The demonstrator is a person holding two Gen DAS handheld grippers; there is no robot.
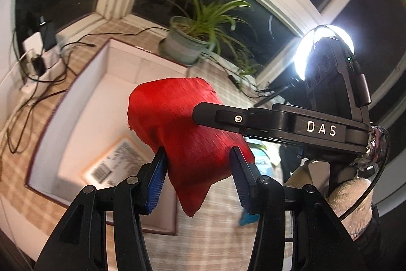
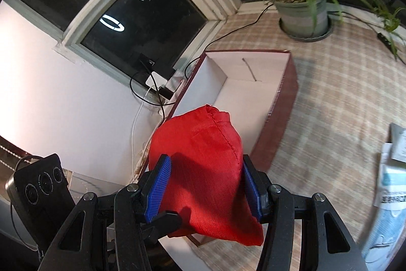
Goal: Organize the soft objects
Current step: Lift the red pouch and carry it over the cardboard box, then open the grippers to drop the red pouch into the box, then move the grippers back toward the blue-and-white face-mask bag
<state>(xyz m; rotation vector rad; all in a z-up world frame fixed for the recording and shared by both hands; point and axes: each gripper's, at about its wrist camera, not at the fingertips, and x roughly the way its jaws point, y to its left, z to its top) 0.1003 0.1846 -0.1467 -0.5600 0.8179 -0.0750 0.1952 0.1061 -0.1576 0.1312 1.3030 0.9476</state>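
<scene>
The red cloth pouch (image 1: 187,133) hangs in the air above the near edge of the open cardboard box (image 1: 76,103), gripped from both sides. The left gripper (image 1: 199,179) pinches its lower half between blue pads, and the right gripper (image 2: 206,191) clamps it too, its black finger crossing the fabric in the left view. The box sits on a checked tablecloth (image 2: 330,103). Beyond the box stands a potted spider plant (image 2: 304,6); right of it lie what look like blurred paper packets (image 2: 390,184).

This looks like a room in a home at night — dark windows (image 2: 142,24), a potted plant (image 2: 304,6) and a checked cloth (image 2: 342,93) on the worktop, chargers (image 2: 157,78) plugged in nearby.
</scene>
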